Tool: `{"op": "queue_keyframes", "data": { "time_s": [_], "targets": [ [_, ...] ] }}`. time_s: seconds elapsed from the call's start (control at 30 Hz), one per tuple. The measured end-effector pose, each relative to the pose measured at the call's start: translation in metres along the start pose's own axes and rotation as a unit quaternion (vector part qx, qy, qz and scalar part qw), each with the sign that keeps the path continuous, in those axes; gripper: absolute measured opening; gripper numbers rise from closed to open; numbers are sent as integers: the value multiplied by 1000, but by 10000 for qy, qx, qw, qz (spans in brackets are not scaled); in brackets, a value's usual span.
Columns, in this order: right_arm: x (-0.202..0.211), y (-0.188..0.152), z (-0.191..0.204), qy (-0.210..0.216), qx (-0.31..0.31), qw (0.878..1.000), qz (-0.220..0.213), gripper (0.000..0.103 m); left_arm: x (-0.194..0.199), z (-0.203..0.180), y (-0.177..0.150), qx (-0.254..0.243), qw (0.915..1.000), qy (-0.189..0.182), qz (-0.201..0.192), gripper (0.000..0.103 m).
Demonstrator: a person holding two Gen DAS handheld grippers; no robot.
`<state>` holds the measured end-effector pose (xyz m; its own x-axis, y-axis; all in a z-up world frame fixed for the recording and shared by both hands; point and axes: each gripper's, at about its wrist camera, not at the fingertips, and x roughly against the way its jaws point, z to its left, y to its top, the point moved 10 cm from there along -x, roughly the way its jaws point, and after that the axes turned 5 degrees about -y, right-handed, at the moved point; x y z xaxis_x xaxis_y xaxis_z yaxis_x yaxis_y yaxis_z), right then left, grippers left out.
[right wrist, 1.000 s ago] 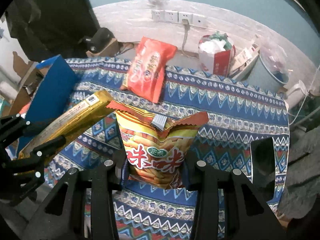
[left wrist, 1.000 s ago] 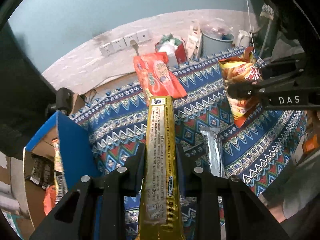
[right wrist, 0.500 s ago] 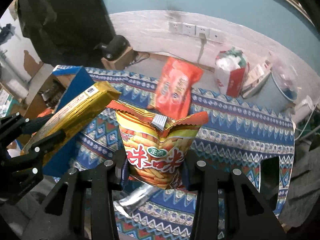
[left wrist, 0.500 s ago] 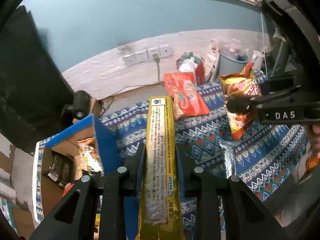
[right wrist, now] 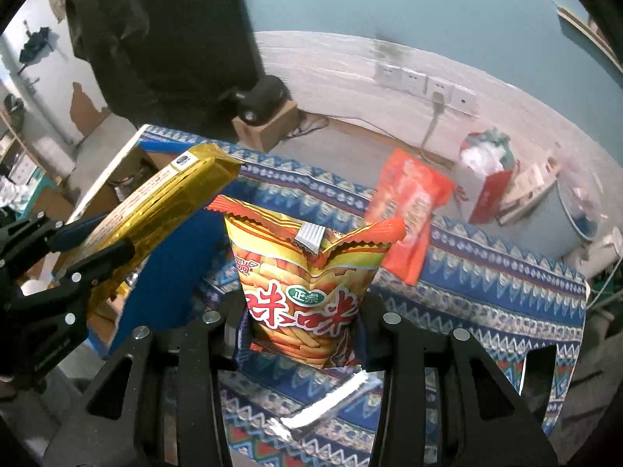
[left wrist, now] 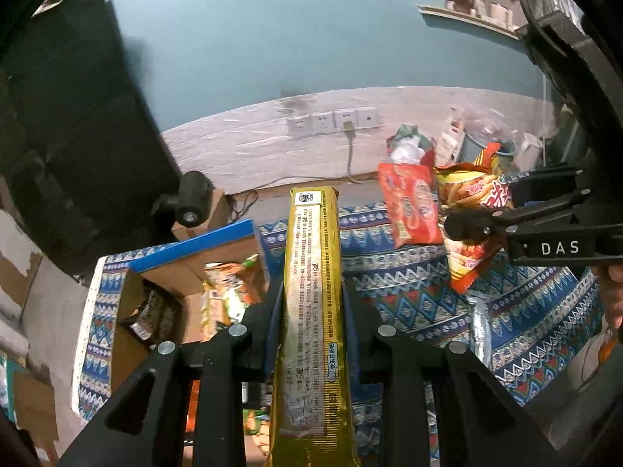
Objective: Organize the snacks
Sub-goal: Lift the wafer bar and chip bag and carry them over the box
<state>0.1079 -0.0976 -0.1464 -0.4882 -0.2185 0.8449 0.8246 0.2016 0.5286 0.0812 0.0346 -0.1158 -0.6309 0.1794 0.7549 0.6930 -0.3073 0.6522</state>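
Observation:
My left gripper [left wrist: 311,299] is shut on a long gold snack pack [left wrist: 313,295] and holds it in the air over the open cardboard box [left wrist: 163,272] with blue flaps. The gold pack also shows in the right wrist view [right wrist: 155,214]. My right gripper [right wrist: 303,311] is shut on a yellow-red chips bag [right wrist: 307,284], held above the patterned cloth; this bag also shows in the left wrist view [left wrist: 471,202]. An orange snack bag [right wrist: 409,214] and a silver wrapper [right wrist: 327,404] lie on the cloth.
The box holds several snack packs [left wrist: 229,292]. The table has a blue patterned cloth [right wrist: 486,292]. Behind it stand a red bag [right wrist: 486,171], a grey bin [right wrist: 560,214], wall sockets [left wrist: 335,120] and a black camera on a small box [right wrist: 264,113].
Both grippers have risen and moved left with their snacks. The open box has come into fuller view under the gold pack.

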Motion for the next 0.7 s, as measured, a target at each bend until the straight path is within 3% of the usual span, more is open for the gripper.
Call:
{"op": "queue_keyframes", "data": {
  "time_s": [0.7],
  "targets": [
    [-30,45,124,476,707,9963,85,39,19,118,-42,1077,9930,485,-12,29]
  ]
}}
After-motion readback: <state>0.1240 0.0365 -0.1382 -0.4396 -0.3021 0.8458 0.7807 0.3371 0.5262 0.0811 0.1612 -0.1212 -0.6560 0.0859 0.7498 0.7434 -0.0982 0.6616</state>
